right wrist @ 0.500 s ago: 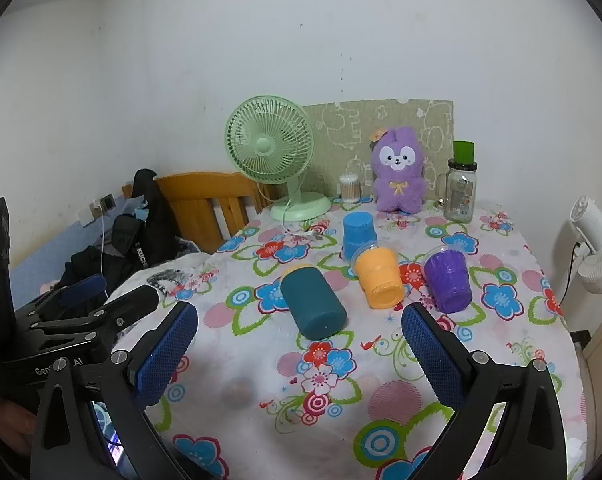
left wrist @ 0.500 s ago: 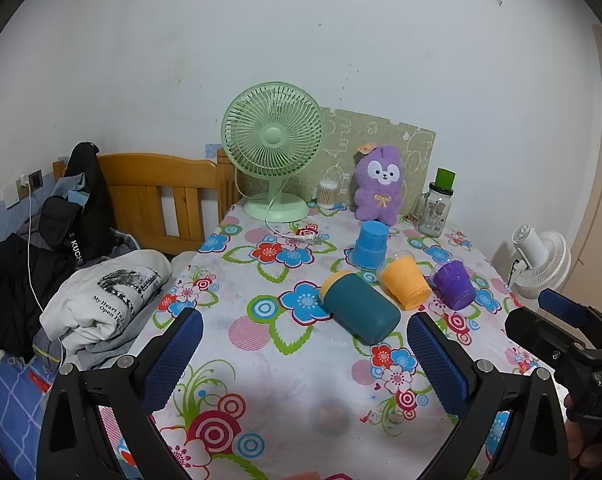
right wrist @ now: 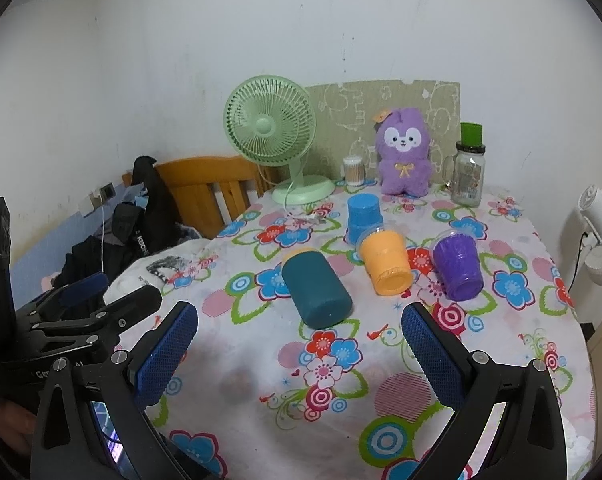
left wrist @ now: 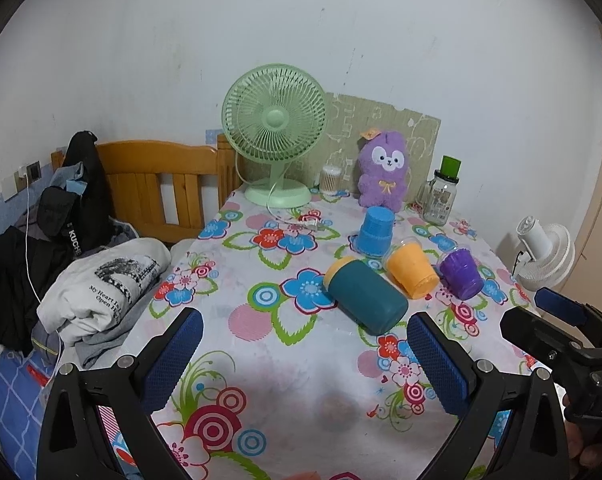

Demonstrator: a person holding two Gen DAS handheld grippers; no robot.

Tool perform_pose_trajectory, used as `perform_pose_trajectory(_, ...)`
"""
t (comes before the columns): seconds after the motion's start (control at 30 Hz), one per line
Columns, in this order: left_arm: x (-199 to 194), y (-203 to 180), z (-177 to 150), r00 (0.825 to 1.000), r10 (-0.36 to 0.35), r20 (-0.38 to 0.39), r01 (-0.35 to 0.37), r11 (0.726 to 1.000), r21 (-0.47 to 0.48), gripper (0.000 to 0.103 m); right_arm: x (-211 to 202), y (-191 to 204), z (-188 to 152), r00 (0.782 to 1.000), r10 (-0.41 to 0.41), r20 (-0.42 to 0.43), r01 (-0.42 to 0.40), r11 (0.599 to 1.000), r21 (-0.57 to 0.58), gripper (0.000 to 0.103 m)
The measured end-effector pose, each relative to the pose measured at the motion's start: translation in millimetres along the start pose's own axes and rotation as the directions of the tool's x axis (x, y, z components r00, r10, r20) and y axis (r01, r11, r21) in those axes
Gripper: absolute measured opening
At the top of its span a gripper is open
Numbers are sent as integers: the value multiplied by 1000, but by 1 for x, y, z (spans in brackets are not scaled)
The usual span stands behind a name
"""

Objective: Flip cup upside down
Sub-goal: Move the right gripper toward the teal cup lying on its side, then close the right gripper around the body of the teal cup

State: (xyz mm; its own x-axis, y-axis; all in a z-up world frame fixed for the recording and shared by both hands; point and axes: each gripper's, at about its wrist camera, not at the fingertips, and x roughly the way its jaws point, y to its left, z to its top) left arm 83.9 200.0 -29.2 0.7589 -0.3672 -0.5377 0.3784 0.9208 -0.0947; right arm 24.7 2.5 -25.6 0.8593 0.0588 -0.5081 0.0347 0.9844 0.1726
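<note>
**Cups on the floral table: 4 items, 2 grippers**

You held your left gripper (left wrist: 301, 356) and right gripper (right wrist: 299, 356) above the near side of the floral-clothed table (right wrist: 401, 396), fingers spread wide, empty. The dark teal plastic cup (right wrist: 317, 294) lay on its side between them. Beside it: 1 tipped orange cup (right wrist: 387, 266), 1 tipped purple cup (right wrist: 459, 268), 1 inverted blue cup (right wrist: 364, 216).
</note>
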Motion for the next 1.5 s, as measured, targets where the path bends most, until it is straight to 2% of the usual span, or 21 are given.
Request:
perform_pose_trajectory(0.2, 21, 5, -2, 999, 9, -49, -9, 1000, -7, 103, 23, -7, 5, 999, -1, -51, 1, 1000, 0, 103)
perform_pose_trajectory(0.4, 54, 14, -5, 992, 26, -122, -28, 1000, -14, 103, 66, -20, 11, 988, -8, -157, 9, 1000, 6, 103)
perform_pose_trajectory(0.6, 87, 18, -6, 983, 43, -179, -45, 999, -8, 103, 120, -26, 18, 963, -7, -268, -3, 999, -37, 103)
perform_pose_trajectory(0.8, 111, 20, -5, 973, 57, -222, -58, 998, 4, 103, 175, -25, 22, 928, -15, -373, -28, 994, -109, 103)
perform_pose_trajectory(1.03, 131, 25, -9, 963, 66, -260, -68, 998, 1, 103, 214, -18, 18, 902, -4, -432, -64, 988, -142, 103)
perform_pose_trajectory(1.13, 136, 26, -9, 961, 68, -268, -70, 998, 1, 103, 228, -17, 16, 888, -6, -460, -70, 986, -149, 96)
perform_pose_trajectory(1.2, 138, 27, -10, 960, 67, -272, -70, 998, -2, 103, 236, -17, 13, 875, -7, -485, -74, 986, -148, 82)
perform_pose_trajectory(1.27, 138, 28, -11, 959, 67, -277, -70, 998, -3, 103, 241, -17, 10, 865, -8, -502, -75, 987, -144, 73)
perform_pose_trajectory(1.4, 135, 30, -14, 958, 61, -281, -68, 998, -16, 103, 241, -17, 10, 863, 0, -505, -73, 989, -125, 72)
perform_pose_trajectory(1.5, 129, 31, -14, 959, 55, -277, -65, 998, -26, 103, 232, -11, 11, 871, 16, -492, -86, 989, -121, 71)
